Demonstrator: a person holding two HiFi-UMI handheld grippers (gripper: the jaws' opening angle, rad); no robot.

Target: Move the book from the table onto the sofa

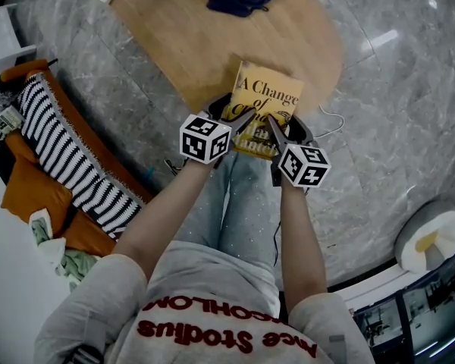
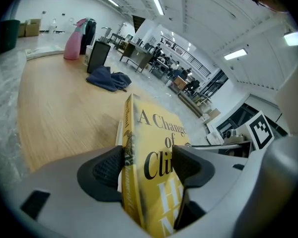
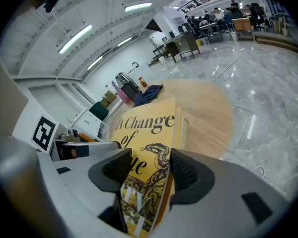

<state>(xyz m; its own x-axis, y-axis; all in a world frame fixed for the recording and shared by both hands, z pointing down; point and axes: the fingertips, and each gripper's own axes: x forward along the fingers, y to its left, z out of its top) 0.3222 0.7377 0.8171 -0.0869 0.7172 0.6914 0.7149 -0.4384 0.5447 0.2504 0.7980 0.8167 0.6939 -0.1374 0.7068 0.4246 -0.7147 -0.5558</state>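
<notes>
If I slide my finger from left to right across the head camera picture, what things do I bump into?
striped cushion → left gripper → yellow book → right gripper → white and yellow round thing

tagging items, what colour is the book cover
The book is yellow with black lettering and a snake drawing, clearest in the right gripper view.

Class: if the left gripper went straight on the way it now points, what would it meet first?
The yellow book: the left gripper is closed on it, so the book blocks the way at once. Beyond it, probably the wooden table, though depth is unclear.
</notes>
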